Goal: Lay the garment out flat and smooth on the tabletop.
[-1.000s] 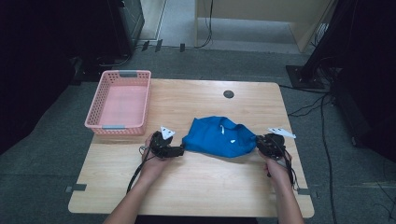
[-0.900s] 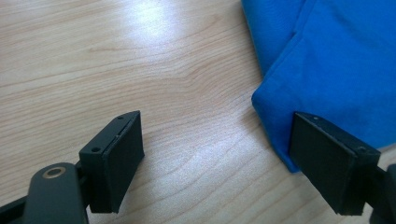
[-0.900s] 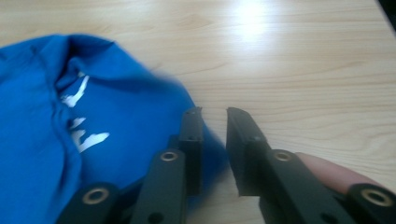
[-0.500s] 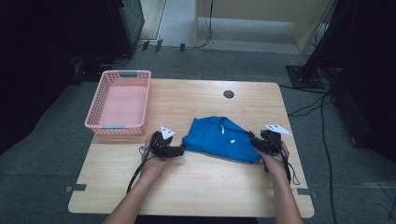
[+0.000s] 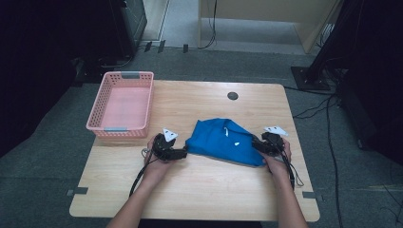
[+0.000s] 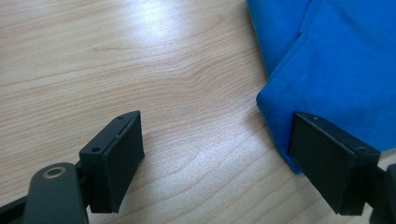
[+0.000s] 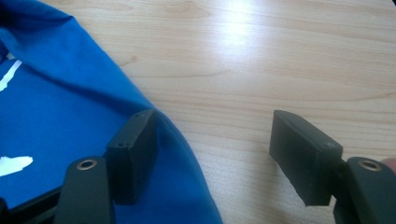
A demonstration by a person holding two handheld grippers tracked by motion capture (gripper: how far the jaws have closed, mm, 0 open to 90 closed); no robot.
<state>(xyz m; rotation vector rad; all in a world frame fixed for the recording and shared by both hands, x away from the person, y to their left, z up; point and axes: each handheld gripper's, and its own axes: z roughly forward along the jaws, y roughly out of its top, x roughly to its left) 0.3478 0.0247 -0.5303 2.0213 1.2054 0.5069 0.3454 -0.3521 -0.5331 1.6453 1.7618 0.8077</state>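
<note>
A folded blue cloth [image 5: 221, 141] with small white marks lies on the wooden table [image 5: 204, 190] between my two grippers. My left gripper [image 5: 183, 153] rests at the cloth's left corner. In the left gripper view it [image 6: 219, 161] stands open, the cloth [image 6: 336, 60] corner just inside its right-hand jaw and wood across the rest of the gap. My right gripper [image 5: 256, 145] sits at the cloth's right edge. Its jaws have just been opening. In the right gripper view it [image 7: 217, 156] is open, one jaw above the cloth [image 7: 56, 116], the fabric edge lying loose between the jaws.
An empty pink basket [image 5: 121, 102] stands at the table's back left. A round cable hole [image 5: 232, 95] sits near the far edge. A black cable [image 5: 140, 173] trails from the left gripper toward the front edge. Bare wood stretches in front of the cloth.
The right gripper has shifted slightly left and lower at the cloth's right edge, and its jaws stand wider apart. The left gripper has stayed put.
</note>
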